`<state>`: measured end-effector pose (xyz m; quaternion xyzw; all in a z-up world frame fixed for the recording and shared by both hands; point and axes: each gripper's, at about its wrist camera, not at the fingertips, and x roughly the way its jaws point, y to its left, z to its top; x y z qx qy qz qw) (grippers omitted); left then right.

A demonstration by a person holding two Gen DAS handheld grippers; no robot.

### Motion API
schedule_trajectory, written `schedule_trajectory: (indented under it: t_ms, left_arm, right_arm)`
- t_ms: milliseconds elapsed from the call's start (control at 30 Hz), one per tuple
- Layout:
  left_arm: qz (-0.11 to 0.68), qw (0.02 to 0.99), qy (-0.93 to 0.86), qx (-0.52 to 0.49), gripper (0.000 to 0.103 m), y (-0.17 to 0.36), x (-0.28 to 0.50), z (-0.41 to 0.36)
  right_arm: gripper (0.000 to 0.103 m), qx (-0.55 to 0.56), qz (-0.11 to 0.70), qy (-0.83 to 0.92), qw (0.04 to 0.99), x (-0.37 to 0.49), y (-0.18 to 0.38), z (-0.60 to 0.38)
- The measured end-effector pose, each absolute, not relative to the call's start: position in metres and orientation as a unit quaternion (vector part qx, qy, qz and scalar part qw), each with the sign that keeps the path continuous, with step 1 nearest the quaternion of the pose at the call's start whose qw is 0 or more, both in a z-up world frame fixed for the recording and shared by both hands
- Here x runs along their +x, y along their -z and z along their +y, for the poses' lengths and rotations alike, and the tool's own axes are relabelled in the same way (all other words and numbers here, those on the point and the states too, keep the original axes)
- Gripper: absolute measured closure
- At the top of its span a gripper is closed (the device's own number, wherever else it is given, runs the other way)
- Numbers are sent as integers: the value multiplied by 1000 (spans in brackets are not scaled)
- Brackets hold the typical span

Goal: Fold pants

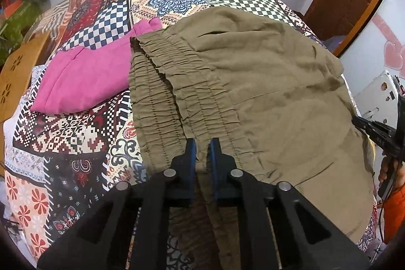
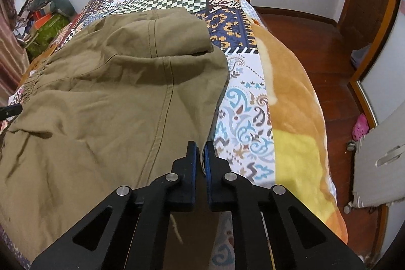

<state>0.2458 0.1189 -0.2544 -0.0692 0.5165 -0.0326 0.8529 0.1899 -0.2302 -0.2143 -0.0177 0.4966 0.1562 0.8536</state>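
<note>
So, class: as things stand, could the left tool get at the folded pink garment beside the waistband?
Probably not yet. The left tool is shut on the olive-green cotton pants at the elastic waistband. The pink garment lies uncovered on the patchwork bedspread, so releasing would free the way.

On one bed (image 2: 291,92), I count two garments: one pair of olive pants (image 1: 265,82) and one folded pink garment (image 1: 83,77). My two grippers, left gripper (image 1: 201,143) and right gripper (image 2: 201,147), each carry two jaws. One pink shoe (image 2: 360,129) lies on the floor (image 2: 316,42).
</note>
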Motion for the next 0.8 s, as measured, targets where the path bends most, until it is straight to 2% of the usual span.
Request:
schedule_trajectory:
  t_ms: [400, 633, 667, 800]
  left_arm:
    - [522, 852, 22, -35, 92, 259, 259, 114]
    - [504, 863, 0, -31, 92, 238, 254, 120]
    - [498, 866, -5, -31, 92, 234, 254, 122]
    - [480, 876, -16, -45, 90, 214, 261, 135]
  right_arm:
    - [99, 2, 508, -162, 846, 166, 215, -234]
    - [95, 20, 501, -154, 851, 170, 199, -237]
    - [94, 22, 495, -156, 854, 173, 193, -237]
    - [78, 18, 460, -159, 873, 187, 169, -236]
